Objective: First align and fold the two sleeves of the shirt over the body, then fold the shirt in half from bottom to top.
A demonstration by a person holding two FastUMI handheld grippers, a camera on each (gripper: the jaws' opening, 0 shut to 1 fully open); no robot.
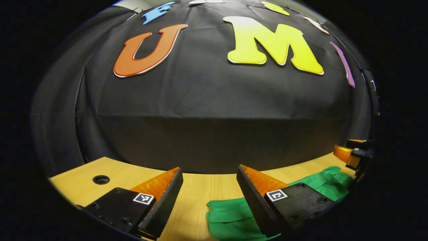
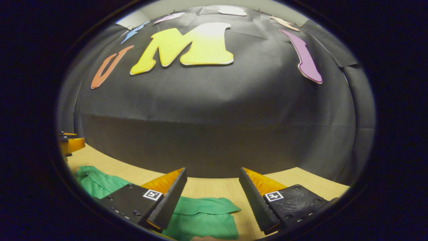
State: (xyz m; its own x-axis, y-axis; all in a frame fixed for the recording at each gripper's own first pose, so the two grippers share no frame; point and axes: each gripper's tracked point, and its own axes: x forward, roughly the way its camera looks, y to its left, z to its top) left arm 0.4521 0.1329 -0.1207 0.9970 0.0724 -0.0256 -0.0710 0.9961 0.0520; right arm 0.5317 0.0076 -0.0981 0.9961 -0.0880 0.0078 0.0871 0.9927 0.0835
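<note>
- While both grippers hover low over the light wooden table [image 1: 197, 187], the green cloth shirt [image 1: 230, 217] lies flat on it, spread between the two.
- In the left gripper view, the left gripper [image 1: 210, 195] has its fingers wide apart and holds nothing; one green sleeve end lies just under its right finger [image 1: 254, 197].
- A small round dark hole [image 1: 101, 179] sits in the table at the left.
- At the far right of this view the other gripper is seen beside the crumpled green cloth.
- In the right gripper view, the right gripper [image 2: 212, 197] also has its fingers apart, empty, and the shirt [image 2: 204, 217] lies under its left finger [image 2: 169, 201].
</note>
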